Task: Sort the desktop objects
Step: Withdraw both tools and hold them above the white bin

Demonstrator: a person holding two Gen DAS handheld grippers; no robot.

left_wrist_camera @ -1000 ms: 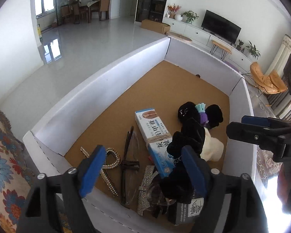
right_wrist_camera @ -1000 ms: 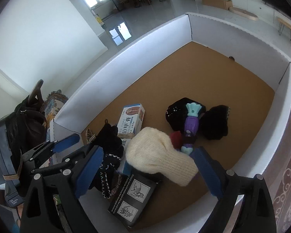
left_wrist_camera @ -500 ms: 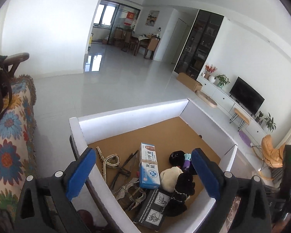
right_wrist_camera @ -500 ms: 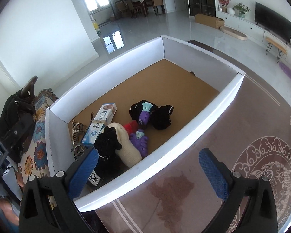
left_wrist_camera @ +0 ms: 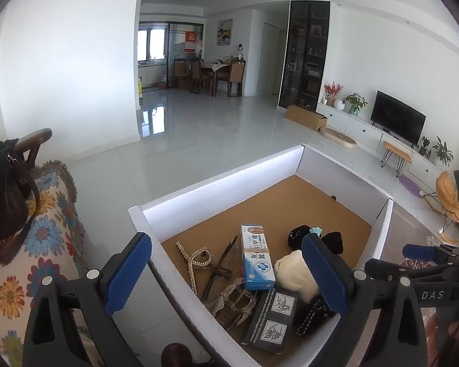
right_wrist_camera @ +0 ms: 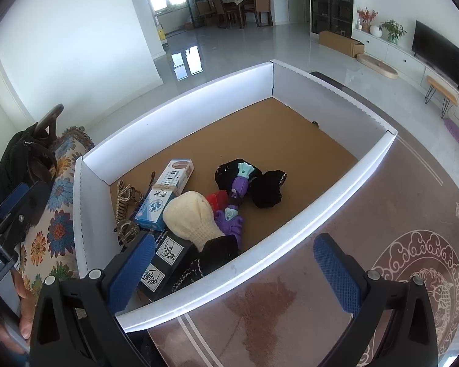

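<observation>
Both grippers hang wide open and empty above the near end of the white-walled cardboard tray (right_wrist_camera: 336,183).

The right gripper (right_wrist_camera: 235,272), blue pads spread as far as they go, has nothing between them; it sits over the tray's near wall and the patterned brown rug (right_wrist_camera: 382,244). The left gripper (left_wrist_camera: 226,275) is just as wide, also empty, above the tray's near corner. Inside, crowded at that end: a cream knitted mitten (right_wrist_camera: 192,220) lying over a black printed box (right_wrist_camera: 165,263), a blue-and-white carton with a band round it (right_wrist_camera: 165,195) just beside, rhinestone hair clips (left_wrist_camera: 195,260), a purple and teal toy (right_wrist_camera: 238,189) between two black fuzzy pieces (right_wrist_camera: 266,189). The far half of the brown floor lies bare. A floral-covered chair (left_wrist_camera: 30,244) stands beside the tray.
</observation>
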